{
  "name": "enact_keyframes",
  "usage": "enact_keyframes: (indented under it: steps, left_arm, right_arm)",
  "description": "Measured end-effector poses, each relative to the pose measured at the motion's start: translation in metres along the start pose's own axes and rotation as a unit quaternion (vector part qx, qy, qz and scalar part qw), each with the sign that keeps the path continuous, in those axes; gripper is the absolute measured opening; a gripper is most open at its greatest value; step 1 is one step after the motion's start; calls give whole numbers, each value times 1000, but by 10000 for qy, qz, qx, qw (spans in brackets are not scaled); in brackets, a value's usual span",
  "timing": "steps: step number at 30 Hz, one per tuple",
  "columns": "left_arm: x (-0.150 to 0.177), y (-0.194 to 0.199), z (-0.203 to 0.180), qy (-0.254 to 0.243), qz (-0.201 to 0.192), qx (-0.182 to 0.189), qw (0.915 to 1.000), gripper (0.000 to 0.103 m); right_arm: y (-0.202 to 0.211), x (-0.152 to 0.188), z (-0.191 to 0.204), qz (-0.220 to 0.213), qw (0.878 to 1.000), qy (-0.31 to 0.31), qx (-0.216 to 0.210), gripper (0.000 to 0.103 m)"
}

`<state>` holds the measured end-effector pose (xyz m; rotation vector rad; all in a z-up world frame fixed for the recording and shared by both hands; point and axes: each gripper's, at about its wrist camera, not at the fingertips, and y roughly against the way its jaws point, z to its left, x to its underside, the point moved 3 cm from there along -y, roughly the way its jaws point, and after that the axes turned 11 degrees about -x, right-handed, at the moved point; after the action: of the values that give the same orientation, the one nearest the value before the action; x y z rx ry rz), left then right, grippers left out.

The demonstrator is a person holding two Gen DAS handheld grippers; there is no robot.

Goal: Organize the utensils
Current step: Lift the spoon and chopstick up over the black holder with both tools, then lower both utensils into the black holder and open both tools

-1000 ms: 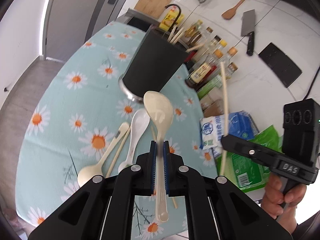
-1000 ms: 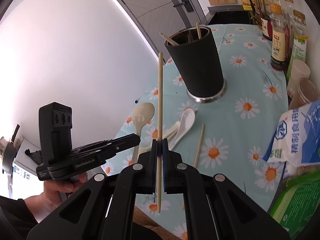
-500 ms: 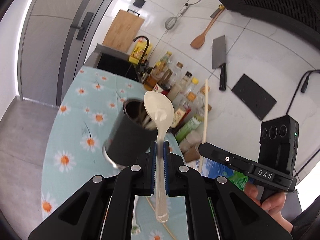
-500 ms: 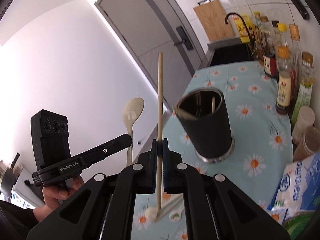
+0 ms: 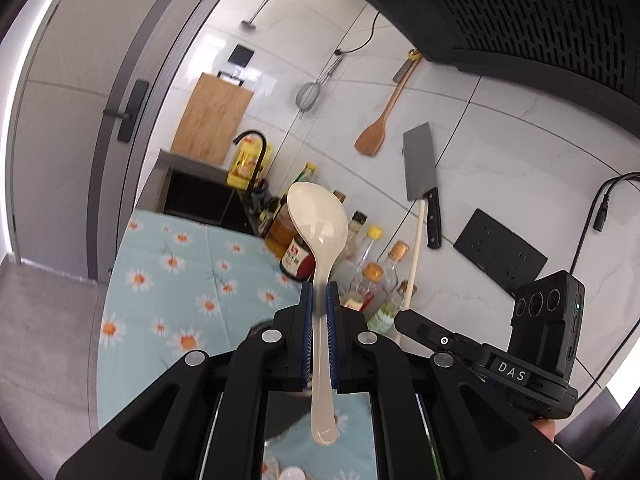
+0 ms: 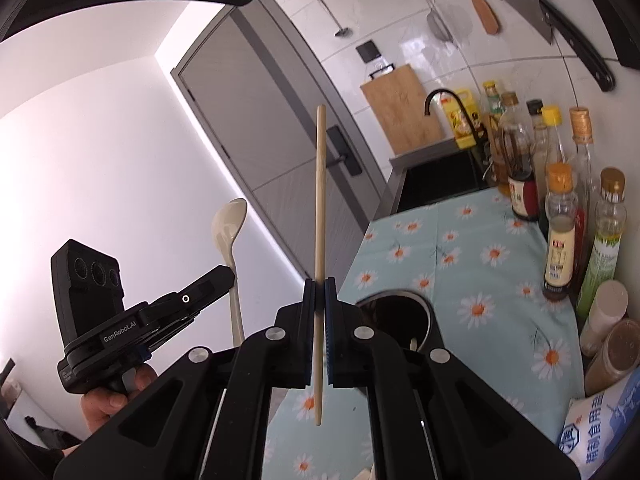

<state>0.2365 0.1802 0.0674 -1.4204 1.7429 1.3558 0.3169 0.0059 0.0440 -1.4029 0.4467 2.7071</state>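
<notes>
Left gripper point(image 5: 319, 300) clamps spoon point(image 5: 318, 224) upright

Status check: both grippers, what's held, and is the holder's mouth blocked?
Left gripper shut on spoon. Right gripper shut on chopstick. Holder below right gripper, mouth unobstructed.

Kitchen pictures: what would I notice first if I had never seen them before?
First, the big cream plastic spoon standing bowl-up, pinched in the left gripper, and the long pale wooden chopstick upright in the right gripper. Behind them, a grey steel cleaver and a wooden spatula hang on the white tiled wall, above bottles along the daisy-print tablecloth.
</notes>
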Motion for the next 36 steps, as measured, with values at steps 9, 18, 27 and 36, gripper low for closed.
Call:
enact_keyframes:
  steps: [9, 18, 27, 36]
  left_arm:
    - [-17, -26, -1, -204, -598, 160, 9979, 5]
    - [2, -64, -1, -611, -630, 187, 9960, 5]
    - [30, -90, 7, -763, -336, 230, 9963, 6]
    - [42, -94, 15, -695, 19, 308, 9971, 7]
  right_arm:
    - [-25, -16, -14, -358, 9985, 312, 273, 6]
    - [-46, 0, -46, -461, 9970, 308, 535, 6]
    - [-55, 21, -56, -333, 9964, 332, 699, 6]
    - [-52, 35, -55, -264, 9965, 122, 780, 20]
